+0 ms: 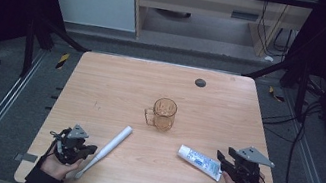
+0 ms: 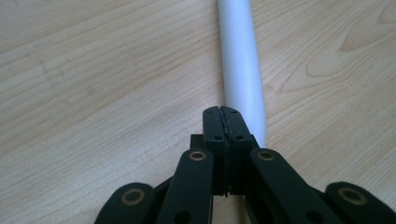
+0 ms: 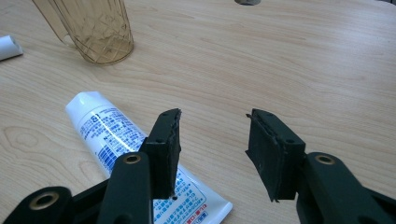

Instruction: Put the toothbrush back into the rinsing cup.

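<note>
My left gripper (image 2: 223, 114) has its jaws pressed together with nothing between them, low over the table (image 1: 101, 85) just beside the white tube (image 2: 240, 65), which lies slanted at the near left. My right gripper (image 3: 212, 140) has its jaws wide apart and empty, its left jaw over the crimped end of the toothpaste (image 3: 109, 135), which lies flat at the near right. The amber glass mug (image 1: 164, 114) stands upright mid-table, well apart from both grippers, a small dark disc (image 1: 200, 83) beyond it.
</note>
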Action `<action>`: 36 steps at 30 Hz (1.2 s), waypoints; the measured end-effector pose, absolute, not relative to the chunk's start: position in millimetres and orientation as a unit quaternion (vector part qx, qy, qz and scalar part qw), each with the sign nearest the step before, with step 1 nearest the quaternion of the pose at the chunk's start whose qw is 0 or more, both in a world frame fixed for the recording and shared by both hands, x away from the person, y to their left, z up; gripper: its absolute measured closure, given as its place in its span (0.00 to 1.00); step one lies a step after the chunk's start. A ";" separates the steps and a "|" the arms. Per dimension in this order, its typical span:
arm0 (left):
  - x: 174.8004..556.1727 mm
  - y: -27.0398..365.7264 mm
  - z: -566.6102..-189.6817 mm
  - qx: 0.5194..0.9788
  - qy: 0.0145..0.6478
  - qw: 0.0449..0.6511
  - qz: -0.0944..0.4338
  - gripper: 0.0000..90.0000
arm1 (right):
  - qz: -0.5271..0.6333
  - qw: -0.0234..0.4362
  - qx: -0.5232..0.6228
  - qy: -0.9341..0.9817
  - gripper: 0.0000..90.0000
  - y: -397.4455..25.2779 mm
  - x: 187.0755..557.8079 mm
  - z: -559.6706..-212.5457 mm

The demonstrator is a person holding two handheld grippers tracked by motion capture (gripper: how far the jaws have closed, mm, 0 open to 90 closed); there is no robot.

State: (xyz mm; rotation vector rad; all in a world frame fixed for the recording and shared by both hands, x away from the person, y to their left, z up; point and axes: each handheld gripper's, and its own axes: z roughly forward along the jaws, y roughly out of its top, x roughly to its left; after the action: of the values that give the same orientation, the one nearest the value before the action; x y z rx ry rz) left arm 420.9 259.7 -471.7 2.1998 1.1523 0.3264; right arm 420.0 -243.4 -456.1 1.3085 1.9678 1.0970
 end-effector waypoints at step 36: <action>411.5 230.4 -476.9 0.851 0.405 0.317 0.103 0.99 | 0.395 0.270 0.494 0.726 0.58 -249.3 421.5 -458.4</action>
State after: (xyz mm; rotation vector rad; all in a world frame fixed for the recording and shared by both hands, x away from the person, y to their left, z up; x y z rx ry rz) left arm 411.5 230.4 -476.9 2.2414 1.0671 0.2707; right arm 421.5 -249.3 -458.4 1.3315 1.9561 1.0647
